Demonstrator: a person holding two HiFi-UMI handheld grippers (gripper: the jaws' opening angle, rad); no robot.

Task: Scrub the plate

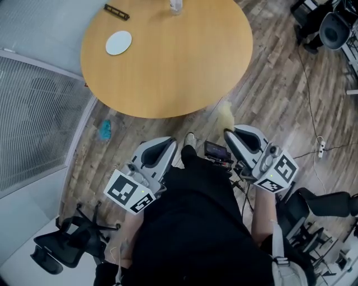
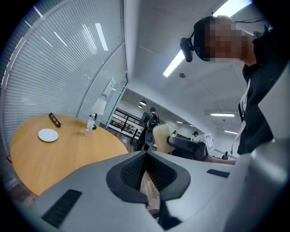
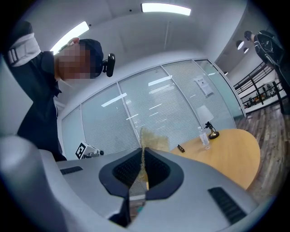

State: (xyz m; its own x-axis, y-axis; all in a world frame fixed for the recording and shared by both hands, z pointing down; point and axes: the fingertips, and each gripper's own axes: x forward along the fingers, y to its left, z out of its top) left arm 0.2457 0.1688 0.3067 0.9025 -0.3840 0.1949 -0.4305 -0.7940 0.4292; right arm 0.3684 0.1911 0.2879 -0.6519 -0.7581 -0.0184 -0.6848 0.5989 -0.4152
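Observation:
A small white plate [image 1: 118, 42] lies on the round wooden table [image 1: 179, 72], towards its far left; the left gripper view shows the plate [image 2: 48, 135] too. Both grippers are held close to the person's body, well short of the table's edge. My right gripper [image 1: 226, 132] is shut on a pale yellow scrub sponge [image 1: 225, 114], which sticks out past the jaws [image 3: 152, 141]. My left gripper [image 1: 171, 141] is shut with nothing in it, and its pads meet at the tip [image 2: 146, 156].
A clear bottle [image 1: 175, 6] and a flat black object [image 1: 116, 12] sit at the table's far side. A glass partition with blinds [image 1: 33, 117] runs along the left. A blue thing [image 1: 104, 129] lies on the wooden floor, with a black office chair [image 1: 61, 246] behind the person at the left.

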